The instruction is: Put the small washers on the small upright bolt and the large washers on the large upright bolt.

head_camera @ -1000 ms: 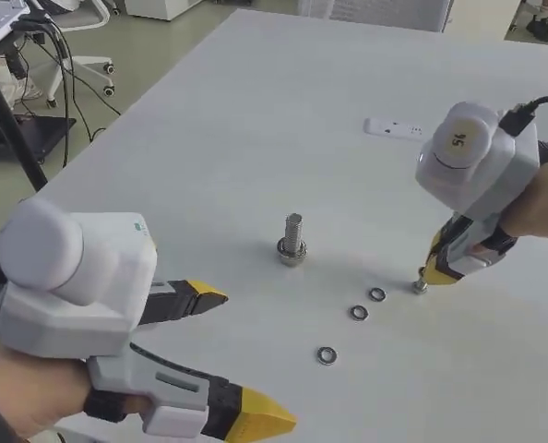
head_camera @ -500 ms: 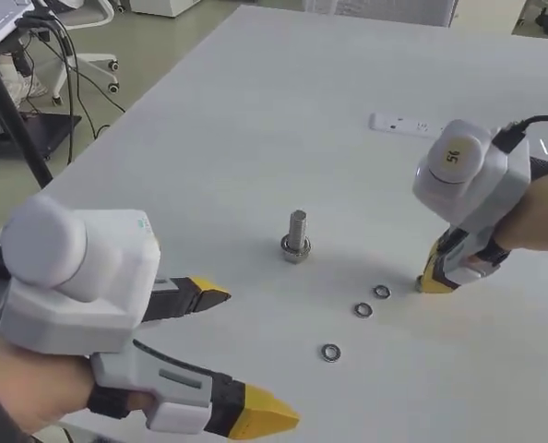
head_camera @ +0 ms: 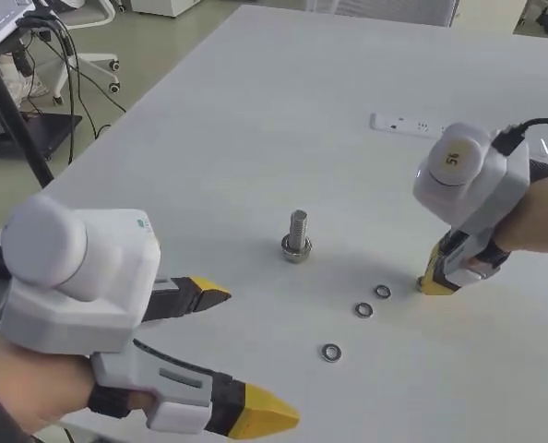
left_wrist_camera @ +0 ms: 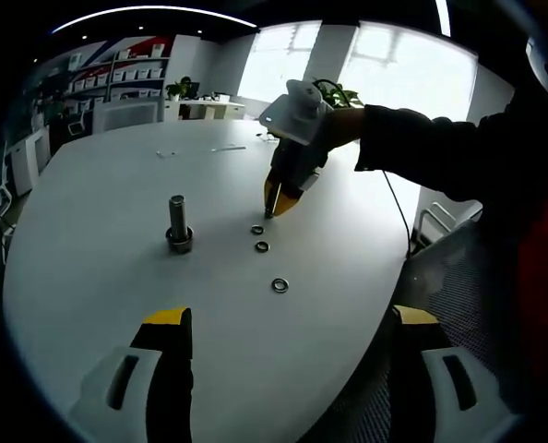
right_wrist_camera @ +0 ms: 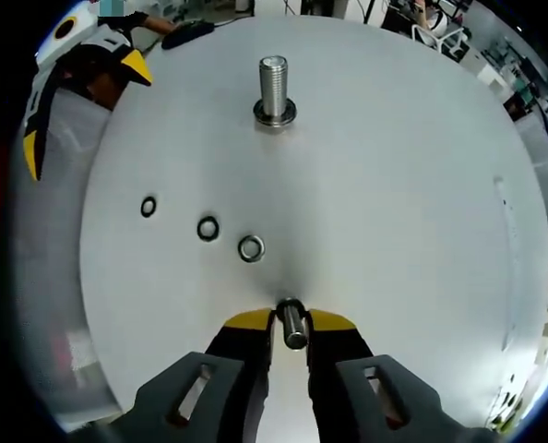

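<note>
Clamping the small bolt (right_wrist_camera: 294, 325) upright with the right tongs (right_wrist_camera: 291, 318).
Head view: pressing the right tongs (head_camera: 437, 284) down, probably to stand it; hiding now the bolt seen under the tips a second ago. Left gripper view: holding the left tongs (left_wrist_camera: 290, 323) wide, empty, large bolt (left_wrist_camera: 178, 226) ahead. Right gripper view: shut narrow on the small bolt, small washers (right_wrist_camera: 208, 227) just ahead-left.
</note>
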{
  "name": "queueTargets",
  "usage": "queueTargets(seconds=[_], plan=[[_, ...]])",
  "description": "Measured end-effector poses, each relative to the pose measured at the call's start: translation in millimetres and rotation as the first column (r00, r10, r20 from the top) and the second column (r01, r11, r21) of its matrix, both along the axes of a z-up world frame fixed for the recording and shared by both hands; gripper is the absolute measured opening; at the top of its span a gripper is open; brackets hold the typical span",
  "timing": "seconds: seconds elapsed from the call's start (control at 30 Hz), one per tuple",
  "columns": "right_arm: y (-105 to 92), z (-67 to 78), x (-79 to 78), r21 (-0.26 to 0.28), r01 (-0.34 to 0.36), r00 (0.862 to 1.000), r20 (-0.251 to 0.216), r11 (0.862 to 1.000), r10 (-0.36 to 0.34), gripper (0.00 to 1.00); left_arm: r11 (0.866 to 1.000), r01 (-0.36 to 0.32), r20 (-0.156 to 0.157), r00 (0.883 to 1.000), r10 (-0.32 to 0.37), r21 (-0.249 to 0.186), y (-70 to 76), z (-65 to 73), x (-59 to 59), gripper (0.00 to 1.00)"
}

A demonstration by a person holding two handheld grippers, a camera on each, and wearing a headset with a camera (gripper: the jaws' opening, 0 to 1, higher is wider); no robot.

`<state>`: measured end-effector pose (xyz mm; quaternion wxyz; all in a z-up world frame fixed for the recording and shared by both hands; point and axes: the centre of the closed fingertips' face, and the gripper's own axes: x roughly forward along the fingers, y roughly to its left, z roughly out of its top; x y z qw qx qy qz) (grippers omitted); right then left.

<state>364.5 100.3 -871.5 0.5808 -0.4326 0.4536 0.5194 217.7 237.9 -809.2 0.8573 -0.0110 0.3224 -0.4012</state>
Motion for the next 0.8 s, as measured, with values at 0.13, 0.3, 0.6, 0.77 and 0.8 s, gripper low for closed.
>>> queueTargets(seconds=[0.13, 0.3, 0.6, 0.77, 0.8], plan=[[-0.5, 0.7, -0.3, 0.003, 0.005, 1.000, 0.000, 1.000, -0.005, 0.18, 1.000, 0.001, -0.001, 1.000, -0.001, 0.000, -0.5, 0.1, 0.0, 0.88], [-2.5, 1.7, -0.3, 0.000, 0.003, 1.000, 0.001, 1.000, -0.003, 0.24, 1.000, 0.002, -0.001, 1.000, -0.002, 0.001, -0.2, -0.2, 0.0, 0.88], [-0.8, 8.7, 1.6, 0.014, 0.005, 1.000, 0.009, 1.000, -0.006, 0.30, 1.000, 0.001, 0.000, 1.000, -0.001, 0.001, 0.0, 0.1, 0.1, 0.88], [-0.5, 13.8, 1.8, 0.016, 0.003, 1.000, 0.018, 1.000, -0.003, 0.31, 1.000, 0.003, 0.001, 1.000, -0.003, 0.002, -0.4, 0.3, -0.6, 0.88], [-0.3, 15.0, 1.6, 0.016, 0.002, 1.000, 0.020, 1.000, -0.002, 0.31, 1.000, 0.003, 0.003, 1.000, -0.003, 0.001, -0.4, 0.5, -0.6, 0.88]])
